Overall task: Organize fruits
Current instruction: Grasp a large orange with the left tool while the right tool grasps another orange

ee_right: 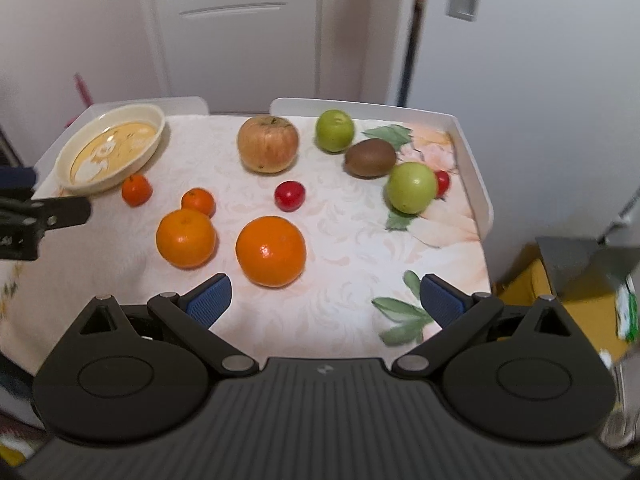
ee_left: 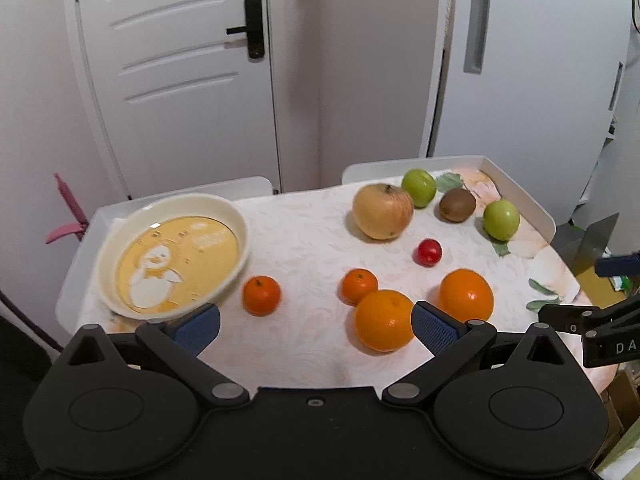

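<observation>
A cream bowl (ee_left: 240, 220) (ee_right: 156, 120) with a yellow duck picture sits empty at the table's left. Two large oranges (ee_left: 384, 320) (ee_right: 270, 251), two small tangerines (ee_left: 262, 295) (ee_right: 137, 189), a big yellowish apple (ee_left: 382, 211) (ee_right: 268, 143), two green apples (ee_left: 501, 220) (ee_right: 411, 187), a kiwi (ee_left: 457, 205) (ee_right: 370, 157) and a red cherry tomato (ee_left: 429, 252) (ee_right: 289, 196) lie loose on the cloth. My left gripper (ee_left: 316, 326) is open above the near edge, beside one orange. My right gripper (ee_right: 326, 300) is open, just short of the other orange.
White tray walls (ee_right: 472, 152) rim the table's back and right side. A second red tomato (ee_right: 442, 182) hides behind the near green apple. A cardboard box (ee_right: 568, 292) stands on the floor to the right. White doors (ee_left: 180, 72) stand behind the table.
</observation>
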The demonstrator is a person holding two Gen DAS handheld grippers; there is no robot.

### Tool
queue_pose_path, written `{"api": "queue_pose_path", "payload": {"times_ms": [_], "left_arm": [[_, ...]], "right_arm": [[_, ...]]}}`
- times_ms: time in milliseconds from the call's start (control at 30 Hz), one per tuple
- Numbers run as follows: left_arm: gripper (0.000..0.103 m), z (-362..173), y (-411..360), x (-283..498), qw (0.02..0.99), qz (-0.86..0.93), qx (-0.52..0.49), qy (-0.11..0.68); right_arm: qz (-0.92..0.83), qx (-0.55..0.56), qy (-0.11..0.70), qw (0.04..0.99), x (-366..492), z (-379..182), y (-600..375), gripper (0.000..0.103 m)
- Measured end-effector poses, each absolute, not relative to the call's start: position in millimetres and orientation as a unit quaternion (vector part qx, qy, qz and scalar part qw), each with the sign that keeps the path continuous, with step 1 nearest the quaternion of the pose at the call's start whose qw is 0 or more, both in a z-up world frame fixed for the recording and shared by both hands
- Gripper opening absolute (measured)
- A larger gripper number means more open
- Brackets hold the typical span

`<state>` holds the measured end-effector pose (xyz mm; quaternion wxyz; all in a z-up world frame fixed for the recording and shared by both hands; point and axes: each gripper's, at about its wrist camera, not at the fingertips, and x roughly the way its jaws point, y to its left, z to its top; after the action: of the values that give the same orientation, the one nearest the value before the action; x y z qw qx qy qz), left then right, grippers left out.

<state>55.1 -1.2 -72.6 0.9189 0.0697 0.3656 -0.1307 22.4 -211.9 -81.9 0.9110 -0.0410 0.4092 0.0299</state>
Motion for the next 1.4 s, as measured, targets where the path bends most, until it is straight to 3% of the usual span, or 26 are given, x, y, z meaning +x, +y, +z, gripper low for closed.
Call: {"api": "queue_pose_path", "payload": {"times_ms": [200,400,567,733,867,933,1400], "left_arm": [[0.101,-104,-22,63,0.914,-0.134,0.085,0.373],[0.090,-126,-42,68,0.909,-0.130,0.094,0.384],[0.088,-136,-57,70,0.909,-0.132,0.107,0.380],[0.076,-145,-68,79,0.907,-0.127,0.115,0.384],[0.073,-149,-73,83,0.907,-0.127,0.116,0.385],[0.065,-150,-74,85,0.906,-0.133,0.112,0.387],[0.063,-148,-68,80,0.905,-0.120,0.111,0.392]], "right_arm": [[0.099,-0.075,0.397,0.909,35,-110,-216,0.103],[0.148,-0.094,0.392,0.903,46,-129,-222,0.103],[0.180,-0.091,0.389,0.899,52,-139,-226,0.103],[0.203,-0.099,0.386,0.895,60,-148,-225,0.095],[0.217,-0.093,0.383,0.893,66,-151,-227,0.093],[0.223,-0.086,0.381,0.893,70,-152,-227,0.093],[0.251,-0.082,0.379,0.887,90,-156,-217,0.078]]}}
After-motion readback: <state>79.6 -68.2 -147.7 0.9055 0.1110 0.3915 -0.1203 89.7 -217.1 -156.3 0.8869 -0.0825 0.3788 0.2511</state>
